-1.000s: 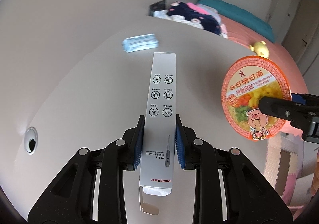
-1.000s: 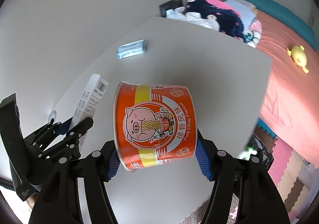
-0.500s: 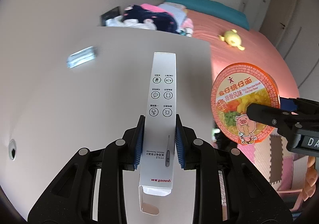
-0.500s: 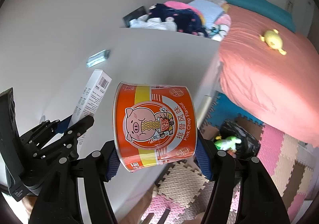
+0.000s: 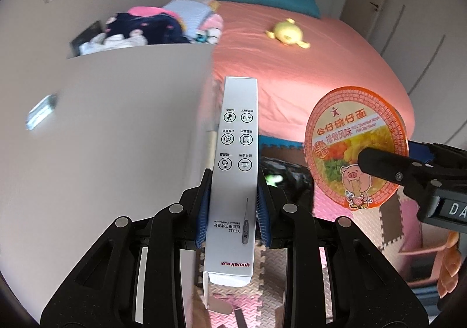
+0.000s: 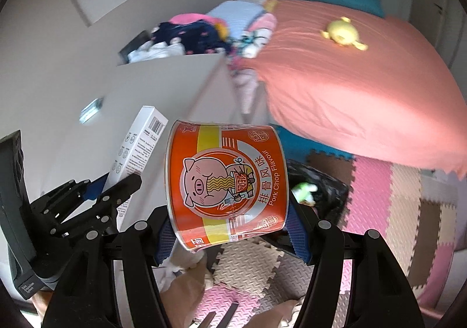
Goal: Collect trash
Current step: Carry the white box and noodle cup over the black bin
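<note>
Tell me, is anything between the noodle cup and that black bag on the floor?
Nothing visible. The noodle cup sits clamped in the right gripper, with the black trash bag open just beyond it on the foam mats.

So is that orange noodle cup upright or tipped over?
Tipped. The noodle cup lies sideways in the right gripper, its lid facing the left gripper.

Table edge (image 5: pixel 204 100) left, bed (image 5: pixel 306 71) beyond

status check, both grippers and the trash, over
Left gripper shut on thermometer box. Right gripper shut on noodle cup. Black trash bag on floor mat ahead, path clear.
</note>
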Motion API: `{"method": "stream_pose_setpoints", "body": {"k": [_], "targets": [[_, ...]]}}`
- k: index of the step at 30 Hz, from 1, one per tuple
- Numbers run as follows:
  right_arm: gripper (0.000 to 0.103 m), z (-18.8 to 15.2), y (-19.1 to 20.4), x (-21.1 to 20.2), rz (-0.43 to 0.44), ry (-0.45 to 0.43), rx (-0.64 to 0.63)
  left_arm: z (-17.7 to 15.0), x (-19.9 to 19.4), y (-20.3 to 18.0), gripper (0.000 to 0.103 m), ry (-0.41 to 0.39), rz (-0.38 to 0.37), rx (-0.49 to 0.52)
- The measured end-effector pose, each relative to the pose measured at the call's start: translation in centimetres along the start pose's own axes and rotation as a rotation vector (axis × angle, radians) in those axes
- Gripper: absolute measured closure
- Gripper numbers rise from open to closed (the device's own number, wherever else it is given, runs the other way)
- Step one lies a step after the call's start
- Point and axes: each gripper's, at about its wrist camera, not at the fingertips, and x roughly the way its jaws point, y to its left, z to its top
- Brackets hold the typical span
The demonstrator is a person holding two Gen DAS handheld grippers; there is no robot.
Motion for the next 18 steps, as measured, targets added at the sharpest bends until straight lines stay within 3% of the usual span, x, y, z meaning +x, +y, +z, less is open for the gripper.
{"method": "stream_pose_setpoints", "body": {"k": [8, 16, 17, 18], "targets": [[0.038, -1.4, -7.0, 0.4, -0.075, 0.017, 0.116, 0.7, 4.3, -5.6, 0.075, 0.069, -0.055, 0.062], [0.037, -1.6, -11.3, 4.9, -0.1, 0.085, 0.218, 1.0, 8.7, -8.0, 0.075, 0.152, -0.055, 0.074], [0.037, -1.5, -11.8, 5.5, -0.1, 0.094, 0.231, 1.1, 9.2, -8.1, 0.074, 0.156, -0.066, 0.074], [0.036, -1.4, -12.3, 6.3, -0.108, 0.111, 0.25, 1.2, 9.6, -8.3, 0.059, 0.164, -0.064, 0.083]]}}
